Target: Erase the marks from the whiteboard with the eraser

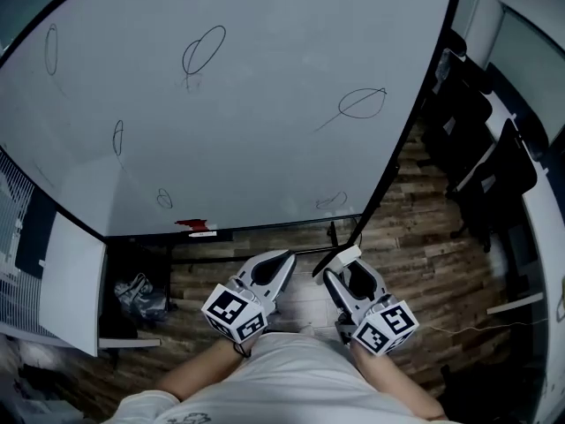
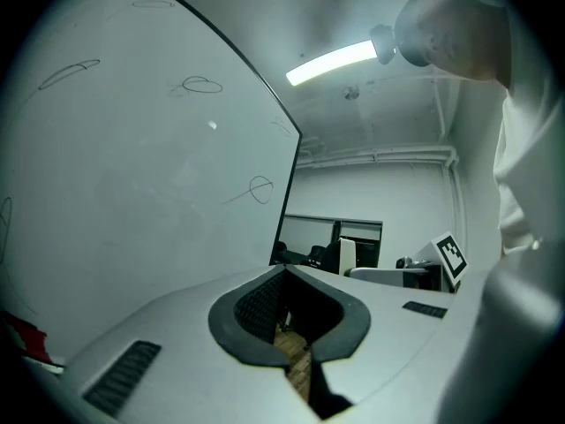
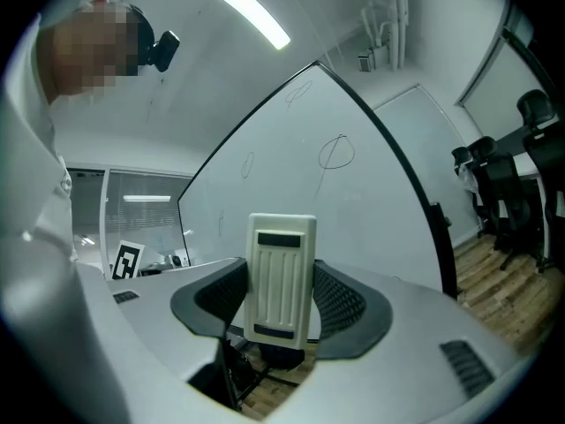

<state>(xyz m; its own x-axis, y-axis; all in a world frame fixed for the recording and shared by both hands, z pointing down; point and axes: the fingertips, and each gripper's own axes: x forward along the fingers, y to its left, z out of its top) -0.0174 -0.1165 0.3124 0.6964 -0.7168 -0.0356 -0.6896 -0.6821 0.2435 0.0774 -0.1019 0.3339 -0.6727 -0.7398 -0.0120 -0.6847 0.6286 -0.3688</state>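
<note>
Right gripper (image 3: 281, 300) clenched on white eraser (image 3: 281, 259); left gripper (image 1: 281, 263) closed, empty. Eraser might twist loose once pressed on far whiteboard's (image 1: 265, 78) marks (image 1: 362, 102).

The whiteboard (image 1: 265, 131) stands on the wood-plank floor (image 1: 415, 228). At the right, black chairs (image 1: 481, 157) stand on it.

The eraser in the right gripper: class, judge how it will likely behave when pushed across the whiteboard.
The eraser probably stays stiff: its ribbed casing looks like moulded plastic. It is likely light, since the right gripper alone holds it upright. Its smooth sides might slip in that grip under hard pushing.
</note>
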